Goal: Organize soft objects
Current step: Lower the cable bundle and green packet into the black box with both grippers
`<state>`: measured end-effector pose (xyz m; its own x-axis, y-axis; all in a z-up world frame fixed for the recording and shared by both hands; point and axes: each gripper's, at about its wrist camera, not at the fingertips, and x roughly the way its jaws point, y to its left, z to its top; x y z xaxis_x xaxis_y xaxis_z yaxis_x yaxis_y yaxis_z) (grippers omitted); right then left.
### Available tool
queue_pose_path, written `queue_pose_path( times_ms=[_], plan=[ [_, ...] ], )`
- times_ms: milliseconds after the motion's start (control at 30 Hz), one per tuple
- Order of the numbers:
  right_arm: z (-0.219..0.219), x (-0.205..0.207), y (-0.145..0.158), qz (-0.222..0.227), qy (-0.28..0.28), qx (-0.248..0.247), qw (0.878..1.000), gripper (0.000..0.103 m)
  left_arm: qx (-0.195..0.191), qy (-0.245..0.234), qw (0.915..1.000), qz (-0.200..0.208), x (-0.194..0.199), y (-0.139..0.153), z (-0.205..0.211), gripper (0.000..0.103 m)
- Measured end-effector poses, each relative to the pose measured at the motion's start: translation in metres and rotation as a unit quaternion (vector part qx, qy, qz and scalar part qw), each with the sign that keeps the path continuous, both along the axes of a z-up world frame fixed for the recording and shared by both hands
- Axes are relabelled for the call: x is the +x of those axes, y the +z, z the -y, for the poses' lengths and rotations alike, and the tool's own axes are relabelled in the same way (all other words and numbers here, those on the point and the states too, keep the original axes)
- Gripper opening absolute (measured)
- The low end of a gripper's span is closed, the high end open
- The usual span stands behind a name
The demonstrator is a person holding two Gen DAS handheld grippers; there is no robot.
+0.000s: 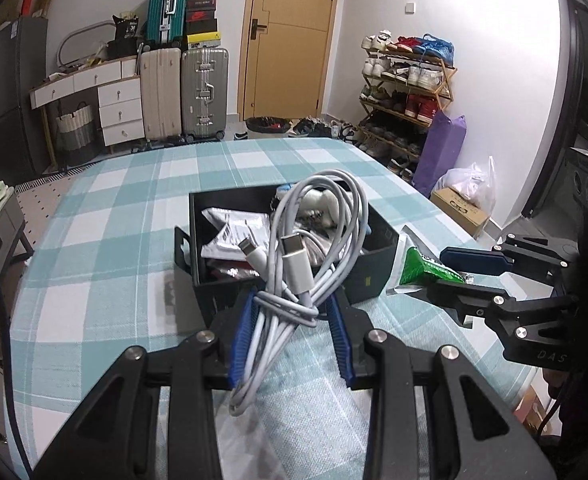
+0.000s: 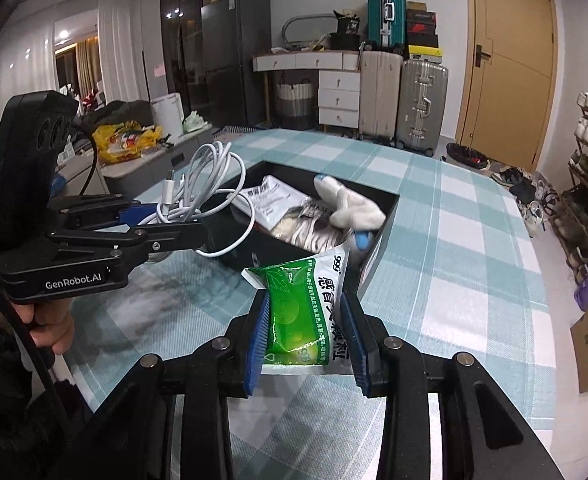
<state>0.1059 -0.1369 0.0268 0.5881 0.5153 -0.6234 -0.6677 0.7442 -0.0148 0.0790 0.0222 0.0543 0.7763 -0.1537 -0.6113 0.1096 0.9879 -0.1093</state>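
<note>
Bundling out of your left hand-held gripper (image 1: 290, 344) is a coiled white charging cable with two plugs (image 1: 294, 264), pinched between the blue ribbed pads and held just above the near edge of the open black rectangular box (image 1: 214, 280). Your right hand-held gripper (image 2: 308, 340) is clamped on a green and white foil medicine sachet (image 2: 298, 316), raised beside the box's near right corner. Inside the box you can see a white plush toy (image 2: 350, 204) lying on silvery foil packets (image 2: 270, 200). The box sits on the table covered in a teal and white checked cloth (image 2: 454, 280). Beyond stand suitcases (image 1: 186, 92), a wooden door (image 1: 290, 40) and a shoe rack (image 1: 406, 92).
</note>
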Motion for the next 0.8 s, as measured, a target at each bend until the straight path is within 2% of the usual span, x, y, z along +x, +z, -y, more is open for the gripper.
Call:
queue_pose_path(
  times_ms=[300, 800],
  plan=[
    [-0.002, 0.003, 0.017, 0.019, -0.01, 0.024, 0.999, 0.036, 0.006, 0.021, 0.9996, 0.017, 0.007, 0.013, -0.004, 0.034],
    [-0.024, 0.025, 0.029, 0.031, -0.012, 0.027, 0.999, 0.036, 0.009, 0.04, 0.9988, 0.026, 0.028, 0.02, -0.015, 0.034]
  ],
)
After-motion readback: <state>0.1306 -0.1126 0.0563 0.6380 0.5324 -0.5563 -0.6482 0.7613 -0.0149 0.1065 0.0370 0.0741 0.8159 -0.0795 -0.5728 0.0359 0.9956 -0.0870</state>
